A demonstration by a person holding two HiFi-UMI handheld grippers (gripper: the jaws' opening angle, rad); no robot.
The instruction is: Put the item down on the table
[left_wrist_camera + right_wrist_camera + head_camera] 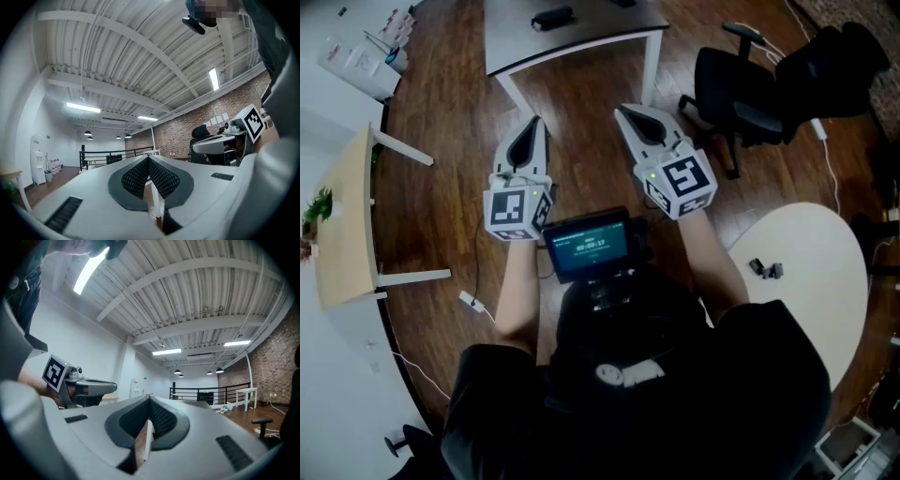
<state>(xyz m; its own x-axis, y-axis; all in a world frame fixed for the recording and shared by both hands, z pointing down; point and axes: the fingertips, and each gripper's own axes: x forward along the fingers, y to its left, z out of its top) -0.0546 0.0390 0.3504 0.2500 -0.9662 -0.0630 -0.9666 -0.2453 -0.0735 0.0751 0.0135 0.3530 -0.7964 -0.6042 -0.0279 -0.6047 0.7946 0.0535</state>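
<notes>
A grey table [581, 42] stands far ahead, and a round white table [811, 291] is on the right. The left gripper [536, 127] and the right gripper [626, 114] are both shut tight with nothing in them. The item may be the small dark things [766, 269] on the round table, but they are too tiny to be sure. I think it is best to hold both grippers level and go slowly.

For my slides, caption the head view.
Left gripper and right gripper, both shut and empty, held over the wood floor.
</notes>
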